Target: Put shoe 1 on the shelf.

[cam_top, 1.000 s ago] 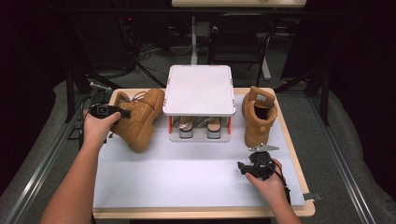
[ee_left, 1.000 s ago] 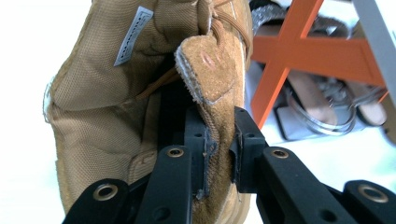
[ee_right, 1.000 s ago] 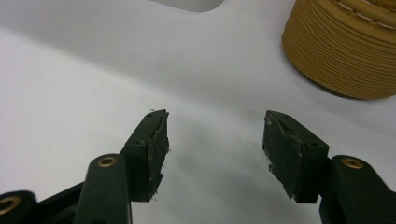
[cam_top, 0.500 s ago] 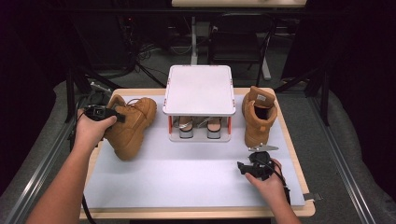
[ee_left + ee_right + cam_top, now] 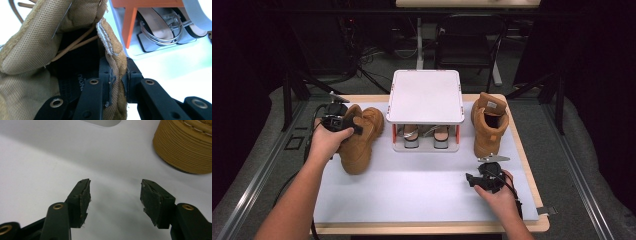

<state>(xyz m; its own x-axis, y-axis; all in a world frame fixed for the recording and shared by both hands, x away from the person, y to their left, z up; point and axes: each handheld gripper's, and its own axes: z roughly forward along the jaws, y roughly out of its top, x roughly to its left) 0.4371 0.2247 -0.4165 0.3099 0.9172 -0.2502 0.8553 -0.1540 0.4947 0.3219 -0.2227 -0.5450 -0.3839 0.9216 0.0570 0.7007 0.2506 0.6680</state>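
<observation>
Tan suede, soft and a little fuzzy, is what the left gripper has between its jaws: it pinches the padded collar of the left boot at the top edge, one jaw inside the opening and one outside, as the left gripper view shows at the collar. This boot lies near the left side of the white mat, tipped over with its toe toward the person, just beside the small shoe rack, where a pair of sandals sits under the white top.

I think the boot is rather heavy for such a thin hold. The collar is pliable and it folds under the pads, so the boot may hang and swing when it is lifted, and the thick sole will pull the toe down. The suede is not slippery, which helps. A firmer place to take it could be the stiff heel part, or deeper down the collar.

The right gripper rests low on the mat at the right, jaws spread with nothing between them. The second boot stands upright just beyond it, right of the rack; its ribbed sole is seen in the right gripper view.
</observation>
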